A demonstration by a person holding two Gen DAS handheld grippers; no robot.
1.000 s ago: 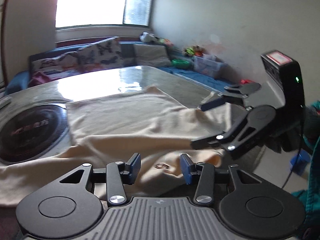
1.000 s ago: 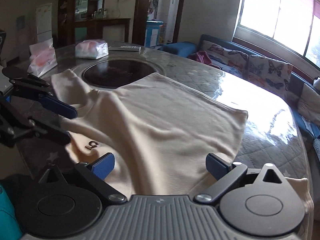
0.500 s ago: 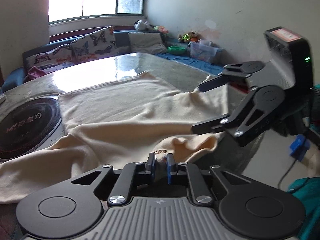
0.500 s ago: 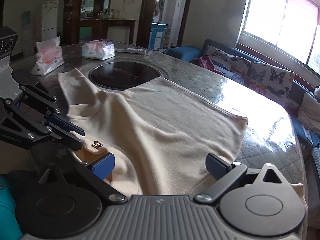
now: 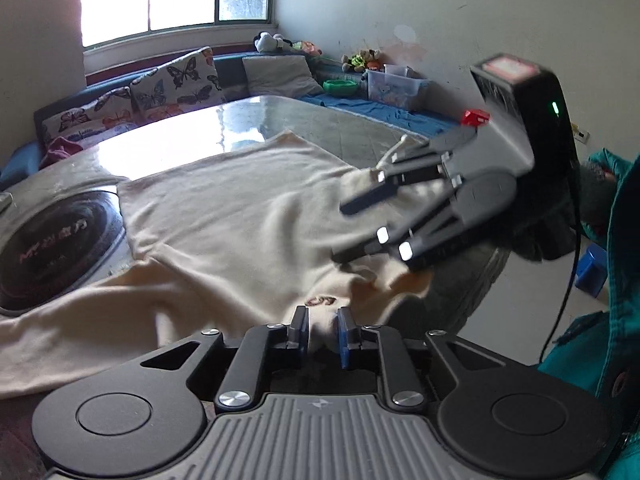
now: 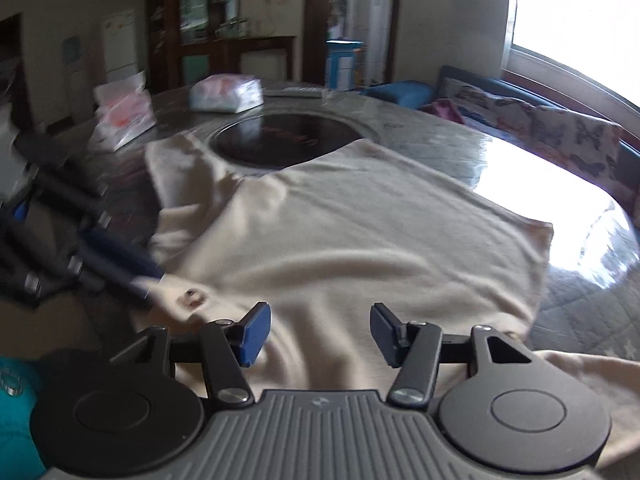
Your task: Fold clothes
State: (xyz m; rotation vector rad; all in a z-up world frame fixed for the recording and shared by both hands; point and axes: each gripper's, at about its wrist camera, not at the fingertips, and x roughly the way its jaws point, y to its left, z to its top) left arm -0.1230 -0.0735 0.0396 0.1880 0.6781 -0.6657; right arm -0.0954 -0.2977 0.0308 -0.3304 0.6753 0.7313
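- Cream knitted garment [image 5: 240, 216]: spread over the round grey table [image 5: 312, 120], frame centre.
- Left gripper [image 5: 322, 330]: jaws easing apart, near edge of garment pinched between pads.
- Right gripper [image 6: 318, 334]: jaws closing, fabric between, pads not yet touching.

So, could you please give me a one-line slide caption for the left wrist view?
Left gripper pinches the cream garment near its collar; right gripper closes over the fabric.

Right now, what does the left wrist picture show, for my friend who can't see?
The left hand-held gripper pinches the near edge of a cream shirt spread on a table. The right hand-held gripper, jaws closing, reaches over the shirt's right side.
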